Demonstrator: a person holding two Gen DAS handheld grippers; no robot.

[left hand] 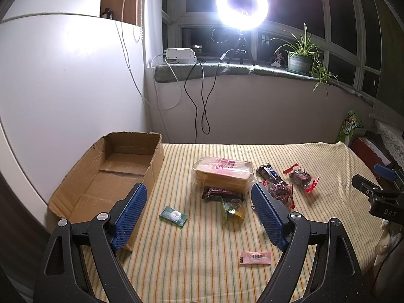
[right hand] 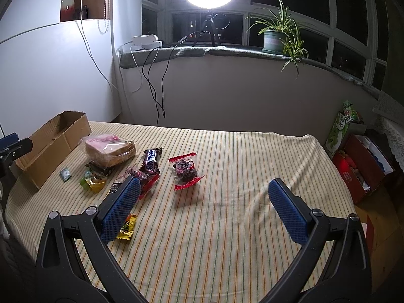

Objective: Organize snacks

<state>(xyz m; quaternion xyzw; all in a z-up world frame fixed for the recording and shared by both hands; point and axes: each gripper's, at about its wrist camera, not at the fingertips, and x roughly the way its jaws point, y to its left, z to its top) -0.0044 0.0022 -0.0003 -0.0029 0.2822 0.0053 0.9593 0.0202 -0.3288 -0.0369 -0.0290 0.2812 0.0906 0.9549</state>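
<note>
Both claws hover above the striped cloth (right hand: 240, 166) that covers the surface, and neither holds anything. The left claw (left hand: 199, 214) is spread wide, its blue pads (left hand: 131, 214) standing either side of the snack pile, which suggests it is lining up a first pick. The right claw (right hand: 202, 209) is spread just as wide over bare cloth, with one red-wrapped cake (right hand: 185, 170) lying just ahead of it.

The snacks sit loose in a cluster near the middle-left of the surface, probably tipped out for sorting. A bagged bread loaf (left hand: 223, 174) rests partly on a dark chocolate bar (left hand: 222, 195). A Snickers bar (right hand: 150, 161) lies beside it, touching a second red-wrapped cake (left hand: 279, 192). A green-and-yellow candy (left hand: 232, 209) lies just in front of the chocolate bar, a small green sachet (left hand: 173, 216) sits apart toward the box, and a pink sachet (left hand: 255, 257) lies alone nearer the camera. In the right wrist view a yellow candy (right hand: 126, 227) is partly hidden behind the claw's left pad.

The open cardboard box (left hand: 83, 176) stands at the left edge of the surface, flaps cut off, within easy reach of the left claw. Its floor is bare; no snack is in it yet, so by my judgement the organizing has not begun. To the right, off the surface, a red box (right hand: 353, 174) holds items I cannot identify.
</note>
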